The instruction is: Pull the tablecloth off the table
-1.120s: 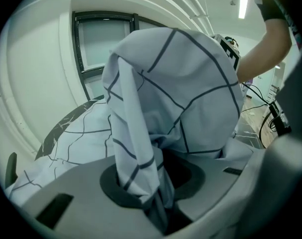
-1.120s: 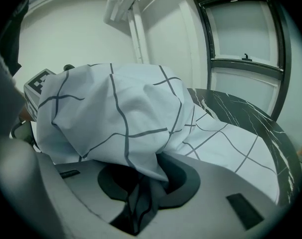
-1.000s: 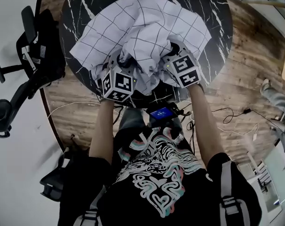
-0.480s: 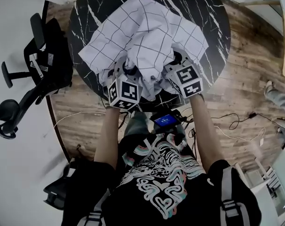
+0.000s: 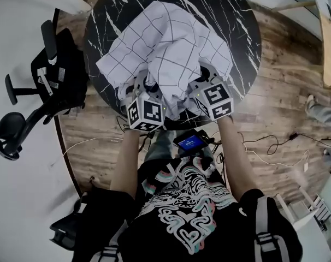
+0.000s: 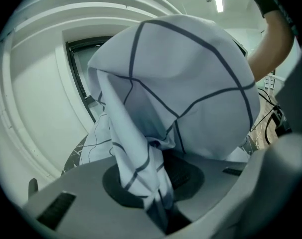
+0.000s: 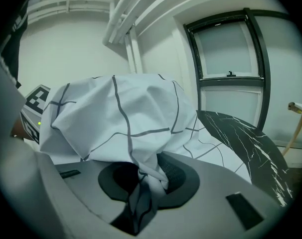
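Entry: one white tablecloth with thin dark grid lines (image 5: 173, 48), one round black table with white marble veining (image 5: 239, 21), two grippers.

I have the left gripper (image 6: 158, 205) nearly closed, jaws pinched on a twisted fold of the cloth. The right gripper (image 7: 141, 198) is nearly closed too, clamped on a second fold. Both grips sit at the table's near edge, side by side, presumably so the pull is even and the fabric comes toward me.

The cloth is on the table, bunched over its near half and heaped up at the grippers. The far and right edges are bare marble. Judgement: removal is under way, not finished.
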A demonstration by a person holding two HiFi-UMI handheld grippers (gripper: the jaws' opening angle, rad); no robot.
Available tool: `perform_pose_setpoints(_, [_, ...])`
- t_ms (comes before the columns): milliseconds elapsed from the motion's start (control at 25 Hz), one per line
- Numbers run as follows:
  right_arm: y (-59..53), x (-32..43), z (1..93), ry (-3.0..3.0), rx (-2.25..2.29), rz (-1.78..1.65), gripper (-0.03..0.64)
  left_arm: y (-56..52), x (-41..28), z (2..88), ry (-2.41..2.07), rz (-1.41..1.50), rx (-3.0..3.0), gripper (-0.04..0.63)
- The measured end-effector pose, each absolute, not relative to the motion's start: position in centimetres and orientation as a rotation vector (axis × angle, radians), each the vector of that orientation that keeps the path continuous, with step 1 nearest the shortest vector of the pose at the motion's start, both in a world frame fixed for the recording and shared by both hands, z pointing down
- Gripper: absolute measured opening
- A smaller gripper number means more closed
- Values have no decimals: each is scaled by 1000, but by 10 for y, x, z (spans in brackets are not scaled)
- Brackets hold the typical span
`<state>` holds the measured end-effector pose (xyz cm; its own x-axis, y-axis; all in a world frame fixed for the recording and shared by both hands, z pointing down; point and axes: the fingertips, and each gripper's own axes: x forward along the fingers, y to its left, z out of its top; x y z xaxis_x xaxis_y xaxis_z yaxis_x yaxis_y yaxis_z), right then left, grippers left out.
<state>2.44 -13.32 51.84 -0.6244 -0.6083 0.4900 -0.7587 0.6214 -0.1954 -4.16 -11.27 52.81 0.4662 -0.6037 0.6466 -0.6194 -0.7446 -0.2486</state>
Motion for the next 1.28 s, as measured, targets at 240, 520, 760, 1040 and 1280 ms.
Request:
perform_pose_setpoints(240, [-128, 22, 504, -2485, 1123, 529, 86, -110, -43, 514, -1132, 1156, 2702, 100])
perform_pose_setpoints(520, [-128, 20, 484, -2508, 1167, 491, 84, -112, -44, 497, -1160, 1137, 2733, 100])
perform_pose_setpoints(760, [-127, 15, 462, -2539, 1188, 451, 84, -113, -47, 478, -1204, 1100, 2756, 98])
perform_pose_setpoints(1040, [-128, 16, 427, -2579, 1237, 387, 84, -118, -45, 446, -1241, 1073, 2828, 97])
perform_pose_setpoints(1280, [-127, 19, 396, -2607, 1275, 336, 84, -119, -41, 416, -1266, 1048, 2888, 97])
